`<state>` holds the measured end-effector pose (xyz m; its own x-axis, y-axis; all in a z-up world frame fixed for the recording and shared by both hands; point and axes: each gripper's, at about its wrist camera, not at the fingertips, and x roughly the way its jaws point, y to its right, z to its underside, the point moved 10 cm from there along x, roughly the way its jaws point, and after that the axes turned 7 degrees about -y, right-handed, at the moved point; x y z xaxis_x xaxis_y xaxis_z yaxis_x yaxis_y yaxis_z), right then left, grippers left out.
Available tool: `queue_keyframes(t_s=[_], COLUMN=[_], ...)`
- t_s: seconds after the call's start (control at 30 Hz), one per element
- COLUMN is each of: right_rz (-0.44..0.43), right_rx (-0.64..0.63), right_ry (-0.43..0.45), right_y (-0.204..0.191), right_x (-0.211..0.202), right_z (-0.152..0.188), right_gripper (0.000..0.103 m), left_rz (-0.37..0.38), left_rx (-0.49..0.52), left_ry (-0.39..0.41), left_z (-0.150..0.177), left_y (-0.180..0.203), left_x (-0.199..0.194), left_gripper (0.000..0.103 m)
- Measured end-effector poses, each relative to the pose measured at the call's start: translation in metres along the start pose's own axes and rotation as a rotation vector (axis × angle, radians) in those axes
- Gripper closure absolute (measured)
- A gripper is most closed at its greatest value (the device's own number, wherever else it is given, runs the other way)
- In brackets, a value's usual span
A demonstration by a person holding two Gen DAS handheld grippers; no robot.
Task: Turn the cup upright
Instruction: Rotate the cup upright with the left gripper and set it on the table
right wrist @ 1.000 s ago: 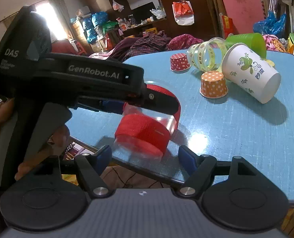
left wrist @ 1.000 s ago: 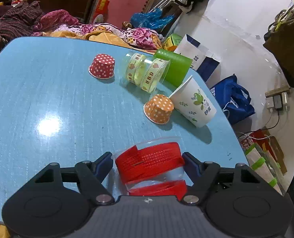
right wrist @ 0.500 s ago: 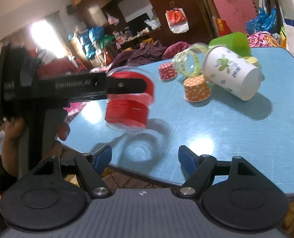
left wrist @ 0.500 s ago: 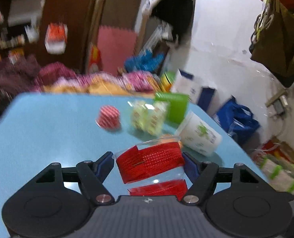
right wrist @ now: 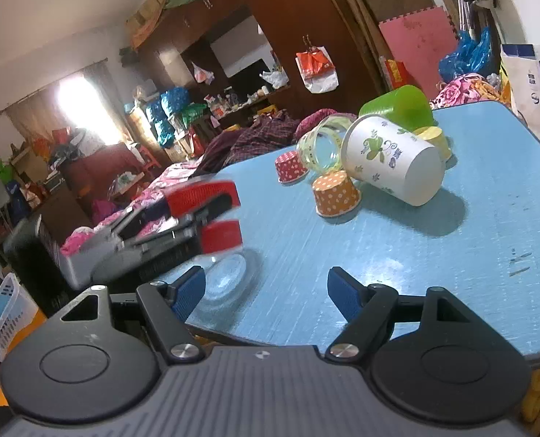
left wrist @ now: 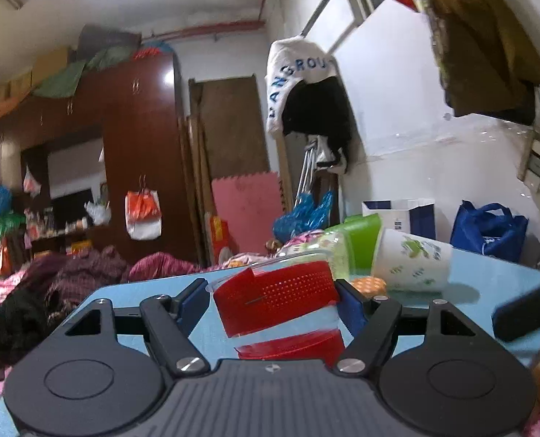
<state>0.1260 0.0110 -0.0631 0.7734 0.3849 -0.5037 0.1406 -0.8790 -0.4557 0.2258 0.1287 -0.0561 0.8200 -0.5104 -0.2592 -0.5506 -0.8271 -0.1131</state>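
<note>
**Left fingers clamped on red-banded cup, right fingers apart**

Left gripper has both blue fingers pressed on the sides of the clear cup with red bands, at lower centre of the left wrist view, rim up and slightly tilted. In the right wrist view the same cup shows blurred at left centre, held above the near edge of the blue table; cannot tell whether its base touches the surface. Right gripper sits at lower centre with its fingers wide apart, nothing between them.

Upper centre-right of the right wrist view: white floral paper cup lying on its side, orange dotted cup upside down just in front of it, red dotted cup upside down to the left, clear cup with yellow-green bands on its side, green cup behind.
</note>
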Motion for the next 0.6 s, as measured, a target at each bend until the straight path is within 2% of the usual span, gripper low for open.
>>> queue_keyframes(t_s=[0.2,0.43,0.6], right_rz=[-0.001,0.000,0.026], right_rx=[0.005,0.003,-0.014], right_ry=[0.012,0.017,0.027], right_y=[0.005,0.008,0.006], right_x=[-0.001,-0.001,-0.001], right_z=[-0.001,-0.001,0.000], right_gripper=[0.027,0.027,0.027], left_rz=[-0.016,-0.014,0.024], left_rx=[0.031,0.061,0.081], left_ry=[0.068,0.094,0.094], left_z=[0.004,0.012,0.012], left_y=[0.008,0.014,0.021], left_x=[-0.017,-0.035,-0.041], left_gripper=[0.026,0.026,0.026])
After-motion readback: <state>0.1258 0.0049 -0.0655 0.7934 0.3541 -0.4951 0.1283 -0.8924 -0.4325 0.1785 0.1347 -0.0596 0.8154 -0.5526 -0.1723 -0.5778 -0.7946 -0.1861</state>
